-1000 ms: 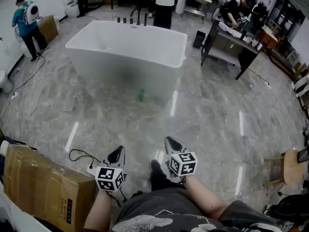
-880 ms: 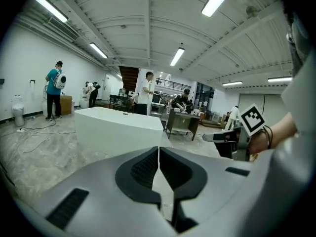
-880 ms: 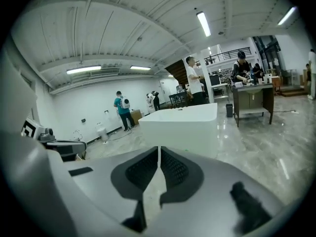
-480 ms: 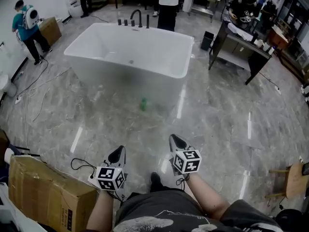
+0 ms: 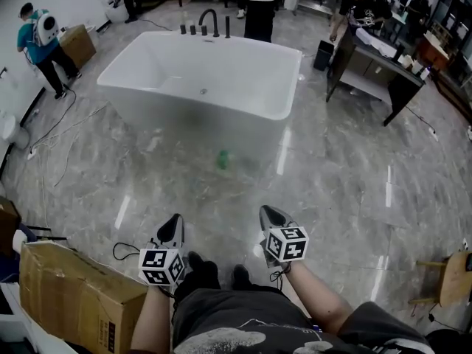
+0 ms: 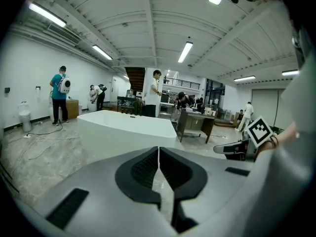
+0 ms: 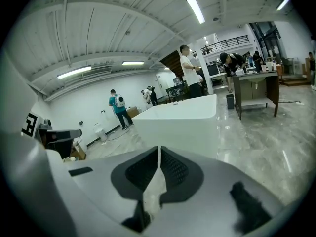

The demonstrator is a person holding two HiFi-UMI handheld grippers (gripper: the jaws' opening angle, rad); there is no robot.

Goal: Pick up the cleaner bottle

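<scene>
Showing as a small green blur by the bathtub's (image 5: 221, 116) near wall, the cleaner bottle (image 5: 222, 159) sits untouched; the left gripper (image 5: 174, 226) and right gripper (image 5: 267, 215) are closed, empty.

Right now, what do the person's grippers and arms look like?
Both the left gripper and right gripper have grey shells, tapered fingers with black ribbed pads, and a white cube with black square markers. A thin black cable loops by the left one. Forearms are bare, no sleeves in view.
</scene>
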